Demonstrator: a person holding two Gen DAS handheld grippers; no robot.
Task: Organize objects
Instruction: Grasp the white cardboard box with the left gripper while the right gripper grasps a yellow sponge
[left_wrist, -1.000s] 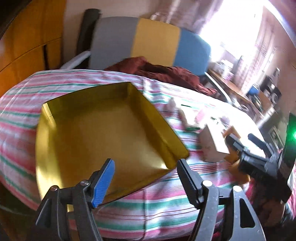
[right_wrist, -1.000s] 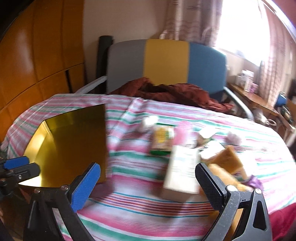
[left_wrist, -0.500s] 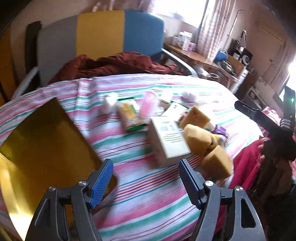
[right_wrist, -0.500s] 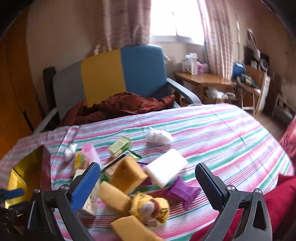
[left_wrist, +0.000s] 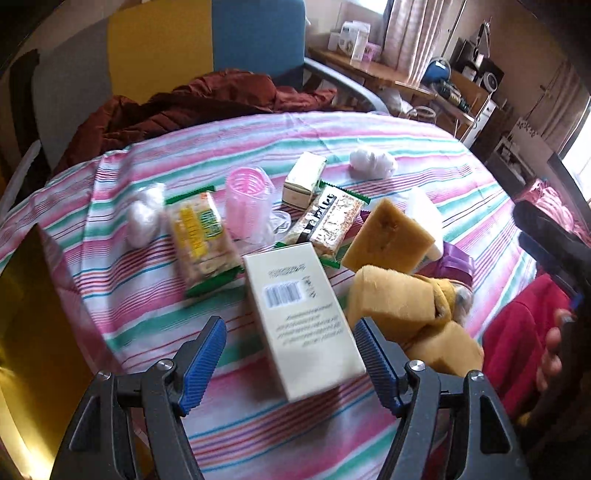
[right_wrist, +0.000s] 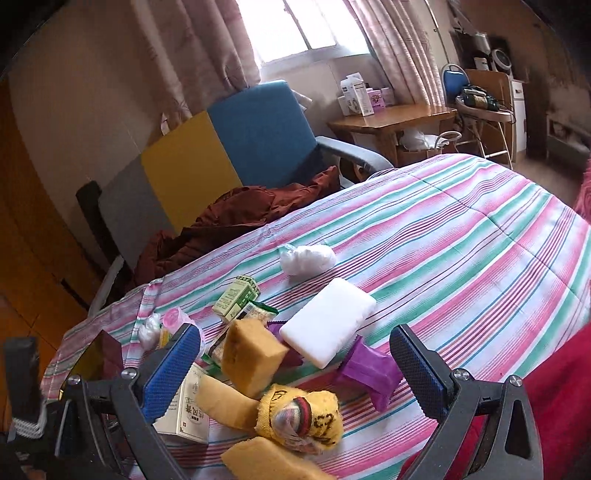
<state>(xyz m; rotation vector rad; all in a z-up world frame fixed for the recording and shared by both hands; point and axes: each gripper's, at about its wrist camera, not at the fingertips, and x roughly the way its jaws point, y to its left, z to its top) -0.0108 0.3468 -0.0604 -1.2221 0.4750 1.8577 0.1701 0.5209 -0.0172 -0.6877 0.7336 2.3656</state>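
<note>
A heap of small objects lies on the striped tablecloth (left_wrist: 424, 147). A cream box (left_wrist: 301, 317) with a barcode lies between the fingers of my open left gripper (left_wrist: 290, 356). Around it are a cracker pack (left_wrist: 199, 242), a pink cup (left_wrist: 245, 205), a snack bar (left_wrist: 327, 223), yellow sponges (left_wrist: 386, 238) and a yellow sock (left_wrist: 400, 299). My right gripper (right_wrist: 295, 369) is open above the sponge (right_wrist: 249, 356), the white foam block (right_wrist: 328, 325), the purple packet (right_wrist: 371, 371) and the sock (right_wrist: 303, 415). The gold tray (left_wrist: 33, 332) sits at the left edge.
A multicoloured chair (right_wrist: 207, 155) with a dark red cloth (right_wrist: 236, 218) stands behind the table. White wads (right_wrist: 306, 258) lie beyond the heap. A wooden side table (right_wrist: 391, 118) is at the back right. Red fabric (right_wrist: 554, 398) lies at the near right.
Both grippers have swung right, away from the gold tray and over the heap. The left gripper now brackets the cream box. Both stayed open.
</note>
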